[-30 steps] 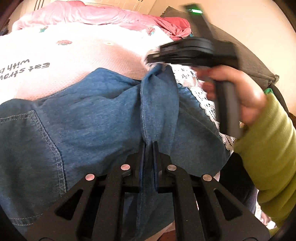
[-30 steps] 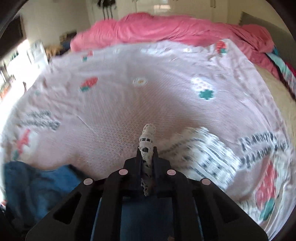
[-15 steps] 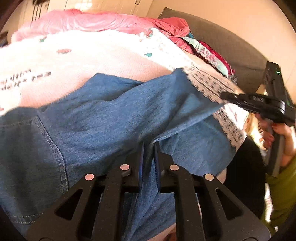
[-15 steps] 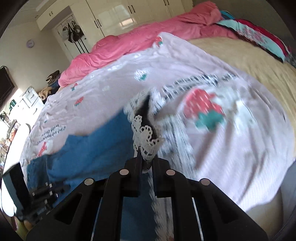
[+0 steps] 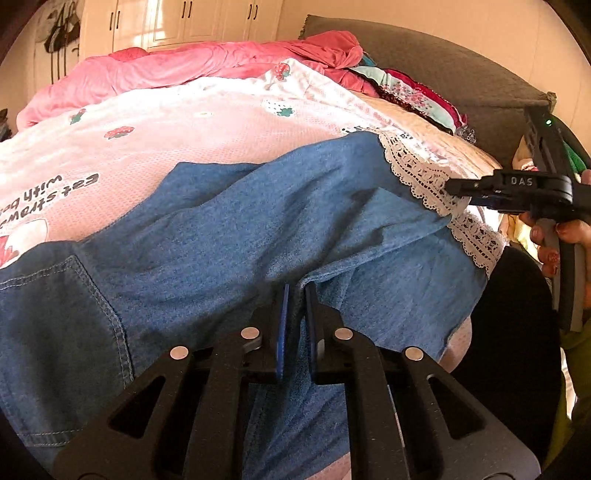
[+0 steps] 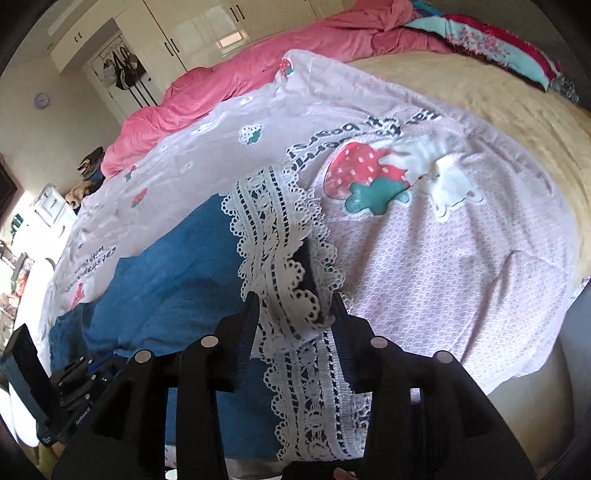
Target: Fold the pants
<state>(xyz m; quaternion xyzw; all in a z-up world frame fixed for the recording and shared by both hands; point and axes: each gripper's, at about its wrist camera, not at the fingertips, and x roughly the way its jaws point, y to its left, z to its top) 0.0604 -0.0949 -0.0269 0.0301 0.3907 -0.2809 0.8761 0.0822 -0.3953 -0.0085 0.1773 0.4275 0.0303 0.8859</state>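
Note:
Blue denim pants (image 5: 229, 229) with white lace hems (image 5: 421, 177) lie on a pink strawberry-print blanket (image 5: 177, 136) on the bed. My left gripper (image 5: 295, 291) is shut on a fold of denim near the crotch seam. My right gripper (image 6: 293, 302) has its jaws parted around the lace hem (image 6: 273, 229) of the upper leg, which lies over the lower leg. In the left wrist view the right gripper (image 5: 458, 186) sits at the lace edge, held by a hand. The pants also show in the right wrist view (image 6: 166, 280).
A pink duvet (image 5: 184, 66) is bunched at the far side of the bed. Colourful bedding (image 5: 413, 92) and a grey headboard (image 5: 443, 74) are at the right. Wardrobes (image 6: 192, 33) stand behind. The bed's near edge drops off at the lower right.
The right gripper carried the lace hem to the right, laid the upper leg over the lower one, and opened its jaws. The left gripper stayed shut on the denim.

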